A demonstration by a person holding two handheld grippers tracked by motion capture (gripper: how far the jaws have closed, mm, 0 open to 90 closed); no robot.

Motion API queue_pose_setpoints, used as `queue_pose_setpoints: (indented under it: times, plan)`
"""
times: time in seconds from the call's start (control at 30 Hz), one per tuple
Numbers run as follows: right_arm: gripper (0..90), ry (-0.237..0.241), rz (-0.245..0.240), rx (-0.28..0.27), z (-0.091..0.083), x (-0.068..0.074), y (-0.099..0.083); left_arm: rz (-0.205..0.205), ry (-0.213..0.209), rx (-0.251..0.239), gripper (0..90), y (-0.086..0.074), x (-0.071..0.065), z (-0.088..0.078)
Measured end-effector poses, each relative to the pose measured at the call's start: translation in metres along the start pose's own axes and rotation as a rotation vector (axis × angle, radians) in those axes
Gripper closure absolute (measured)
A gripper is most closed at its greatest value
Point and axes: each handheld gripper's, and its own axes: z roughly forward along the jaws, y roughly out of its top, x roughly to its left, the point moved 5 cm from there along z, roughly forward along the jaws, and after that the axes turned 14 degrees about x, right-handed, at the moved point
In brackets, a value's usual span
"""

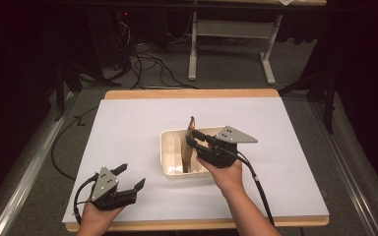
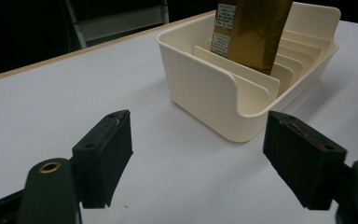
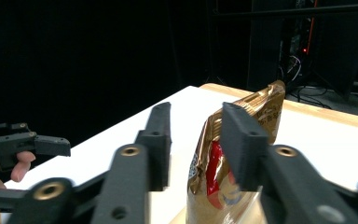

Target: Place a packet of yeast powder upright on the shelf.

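Black plastic jaws of the right tool point(image 1: 193, 139) stand partly spread on either side of 1 gold foil snack packet point(image 1: 189, 147), which stands upright in 1 cream plastic rack tray point(image 1: 170, 156) with divider slots, near the middle of the white-topped table point(image 1: 128, 128). In the right gripper view the packet point(image 3: 228, 163) rises between the 2 jaws; the jaw on the picture's right lies against or just in front of its crinkled top, while a clear gap separates the jaw on the left from the foil, so the packet is not pinched. Whether that right-hand pad actually touches the foil cannot be told. The left tool point(image 1: 130, 177) sits low near the front left part of the table, well apart from the tray, with its 2 jaws spread wide and nothing between them. In the left gripper view those jaws frame bare table, and the tray point(image 2: 205, 88) stands beyond them with the packet point(image 2: 254, 32) leaning upright among its dividers, a white printed label on its near face. Counted: 2 tools, 1 packet, 1 tray.
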Motion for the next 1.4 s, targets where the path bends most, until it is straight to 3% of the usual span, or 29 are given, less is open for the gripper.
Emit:
queue_pose_setpoints:
  times: [0.43, 0.53, 0.67, 0.97, 1.33, 1.4]
  plan:
    - [35.6, -0.011, 0.005, 0.016, -0.01, 0.004, 0.005, 0.002, -0.001, 0.004, 24.2, 0.0, 0.0, 0.001]
    - [26.5, -0.039, 0.005, 0.021, -0.018, 0.003, 0.002, 0.001, -0.002, 0.006, 24.2, 0.0, 0.001, 0.001]
    - [23.4, -0.082, 0.007, 0.027, -0.035, -0.004, -0.005, 0.001, -0.001, 0.009, 24.2, -0.001, 0.0, 0.002]
    - [19.6, -0.211, 0.027, 0.056, -0.093, -0.041, -0.041, 0.008, -0.002, 0.024, 24.2, -0.002, -0.001, 0.005]
    - [15.9, -0.376, 0.174, 0.093, -0.15, -0.095, -0.106, -0.009, -0.003, 0.034, 24.2, -0.003, 0.002, 0.007]
    - [16.9, -0.427, 0.18, 0.101, -0.157, -0.104, -0.13, -0.019, -0.006, 0.037, 24.2, -0.004, 0.004, 0.007]
